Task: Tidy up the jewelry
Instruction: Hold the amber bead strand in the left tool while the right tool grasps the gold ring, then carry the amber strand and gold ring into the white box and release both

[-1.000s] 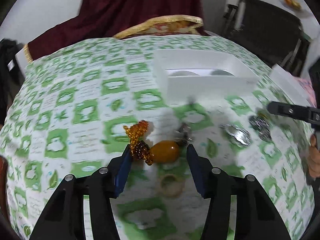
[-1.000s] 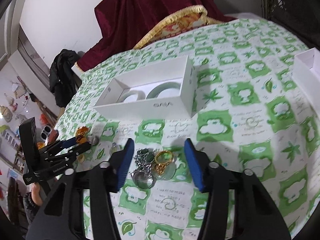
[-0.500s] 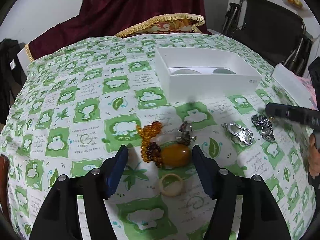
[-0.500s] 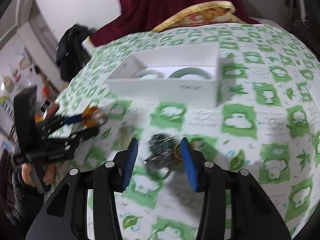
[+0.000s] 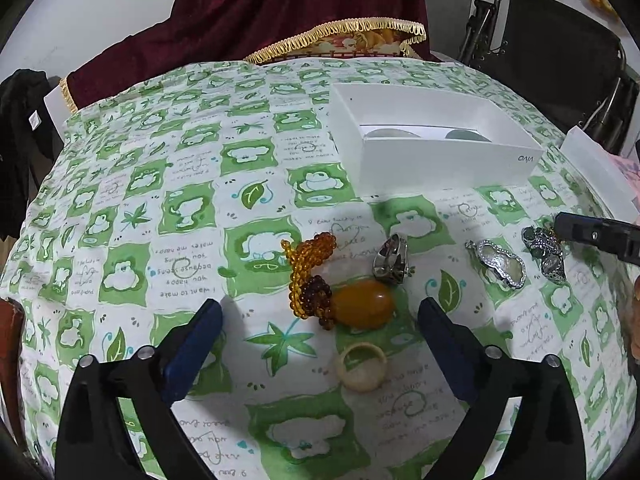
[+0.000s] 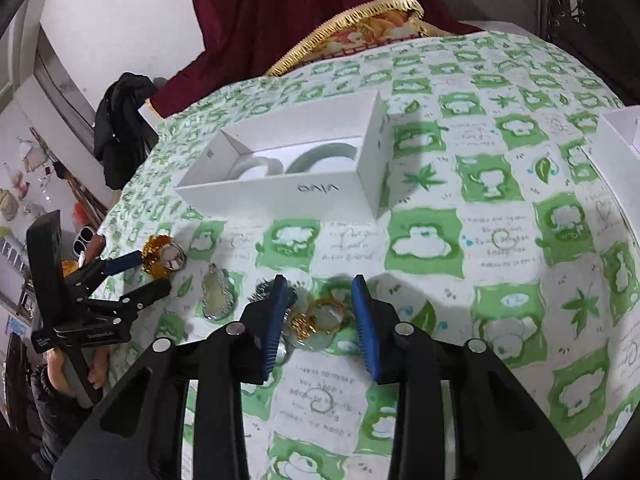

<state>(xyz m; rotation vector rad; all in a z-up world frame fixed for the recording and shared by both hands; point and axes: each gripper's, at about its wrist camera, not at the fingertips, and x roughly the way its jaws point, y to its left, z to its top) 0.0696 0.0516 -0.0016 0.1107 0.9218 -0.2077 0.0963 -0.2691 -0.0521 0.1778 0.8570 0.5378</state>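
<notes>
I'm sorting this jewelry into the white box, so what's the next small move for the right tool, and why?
Probably finish closing the right tool: its jaws are narrowing around the gold ring cluster on the tablecloth, apparently not yet gripping. Then lift toward the white box.

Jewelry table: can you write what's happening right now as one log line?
left gripper: opening, amber bead pendant lies loose between jaws | right gripper: closing around gold ring | white box: open, two bangles inside

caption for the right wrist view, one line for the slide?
Right gripper closing its fingers around gold-and-silver jewelry on the green-patterned tablecloth, white box beyond.
</notes>
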